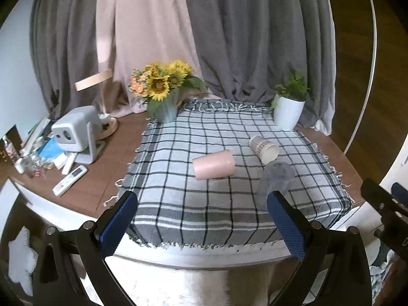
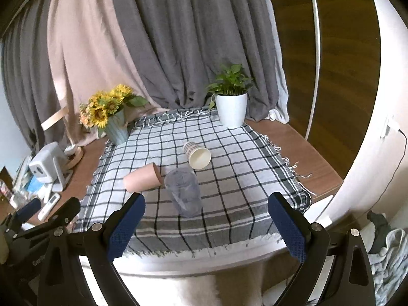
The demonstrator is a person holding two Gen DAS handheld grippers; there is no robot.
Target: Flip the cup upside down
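Three cups lie on their sides on a checked cloth. A pink cup lies left of centre. A patterned paper cup lies farther back, mouth toward me. A clear plastic cup lies nearest. My left gripper is open and empty, short of the table's front edge. My right gripper is open and empty, also short of the front edge, with the clear cup ahead between its fingers.
A sunflower vase stands at the cloth's back left and a white plant pot at the back right. A projector, a remote and clutter sit on the wooden table at left. Curtains hang behind.
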